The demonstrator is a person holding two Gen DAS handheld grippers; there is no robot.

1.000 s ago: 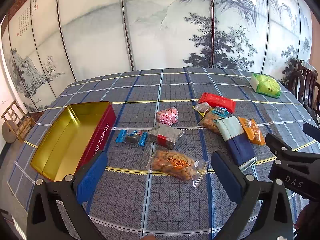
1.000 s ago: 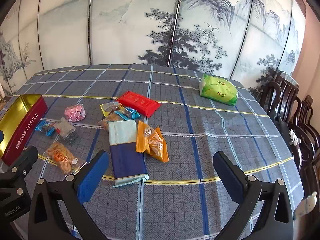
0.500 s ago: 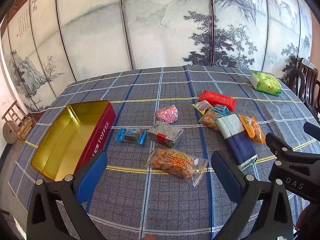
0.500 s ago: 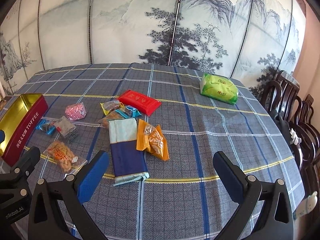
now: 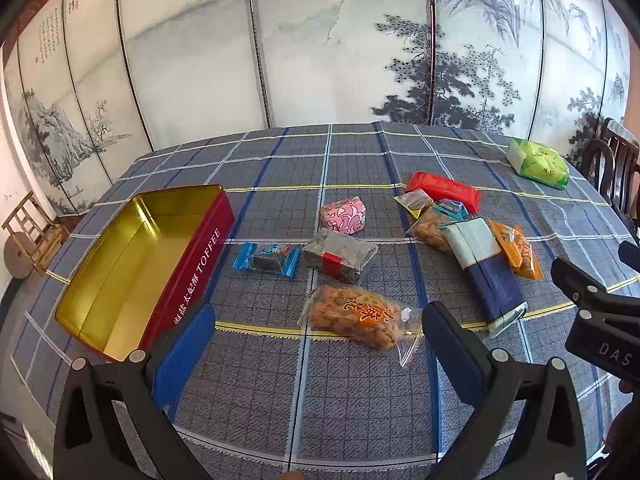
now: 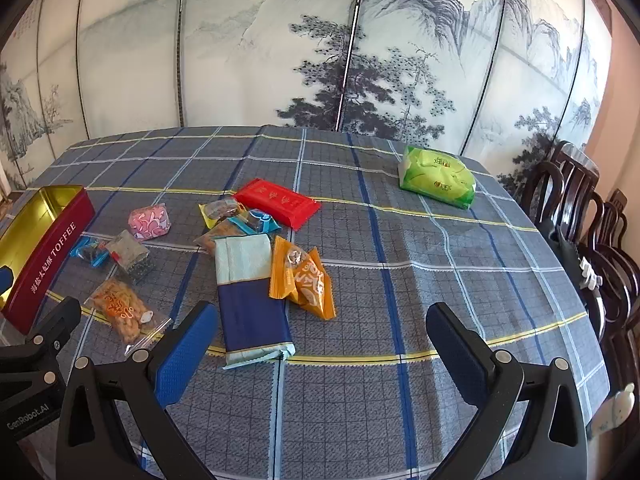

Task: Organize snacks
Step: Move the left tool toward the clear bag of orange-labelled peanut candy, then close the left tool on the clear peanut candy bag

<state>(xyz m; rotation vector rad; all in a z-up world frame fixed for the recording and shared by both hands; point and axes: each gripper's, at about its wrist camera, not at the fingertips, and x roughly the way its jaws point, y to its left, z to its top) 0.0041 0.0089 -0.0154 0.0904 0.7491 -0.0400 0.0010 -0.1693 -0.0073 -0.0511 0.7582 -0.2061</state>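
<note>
Both pairs of jaws are held spread wide above the table (image 5: 360,408), with nothing between them. The left gripper (image 5: 316,344) is seen with a clear bag of fried snacks (image 5: 356,316) lying just ahead of the gap between its jaws. Beyond that bag, a dark packet with a red band (image 5: 340,255) and a blue-wrapped candy (image 5: 267,258) are laid side by side, and a pink patterned packet (image 5: 344,216) is set further ahead. A red toffee tin (image 5: 200,256), open and gold inside, is placed ahead of the left jaw, close to its tip.

The right gripper (image 6: 318,340) is seen with a long blue and pale-green packet (image 6: 250,300) lying ahead of its left jaw, the near end just beside the tip. An orange packet (image 6: 302,278) is touching that packet's right edge. Further ahead, a red flat packet (image 6: 278,202) and several small wrapped snacks are clustered together. A green packet (image 6: 438,180) is set apart, far ahead toward the right jaw's side.
</note>
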